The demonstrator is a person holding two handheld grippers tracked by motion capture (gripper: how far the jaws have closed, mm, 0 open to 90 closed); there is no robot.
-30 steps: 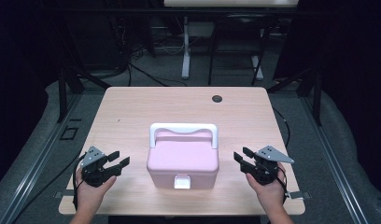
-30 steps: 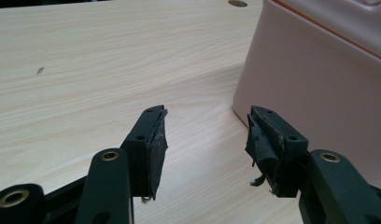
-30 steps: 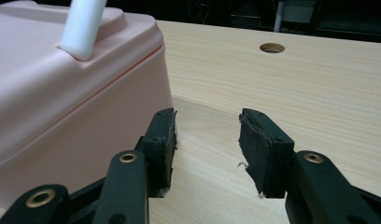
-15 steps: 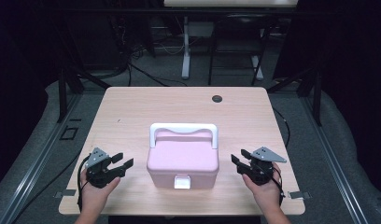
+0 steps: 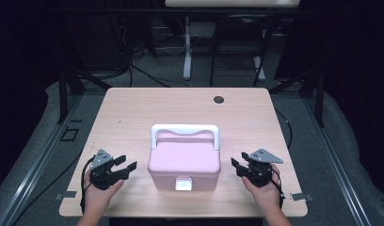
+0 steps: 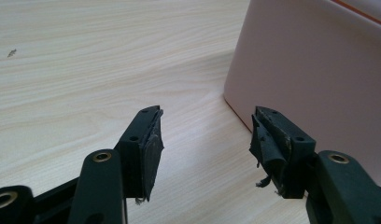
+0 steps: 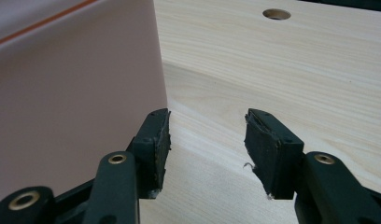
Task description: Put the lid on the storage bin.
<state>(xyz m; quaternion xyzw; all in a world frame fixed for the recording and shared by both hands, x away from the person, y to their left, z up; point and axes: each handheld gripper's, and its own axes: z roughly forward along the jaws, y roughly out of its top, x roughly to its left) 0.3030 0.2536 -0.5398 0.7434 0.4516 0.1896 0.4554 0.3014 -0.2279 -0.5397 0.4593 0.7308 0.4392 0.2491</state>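
A pink lidded box with a white handle and a white front latch stands near the table's front edge. My left gripper sits on the table left of it, pointing at its side. Its jaws are open and have just been opening, with nothing between them. In the left gripper view the gripper sits close to the box wall. My right gripper mirrors it on the right, also open, just opening and empty. In the right gripper view that gripper is beside the box.
The light wooden table has a round cable hole at its back right, also seen in the right gripper view. Dark floor, cables and desk legs lie beyond the far edge.
Both grippers have edged slightly inward toward the box, and their jaws stand a little wider. The box has not moved.
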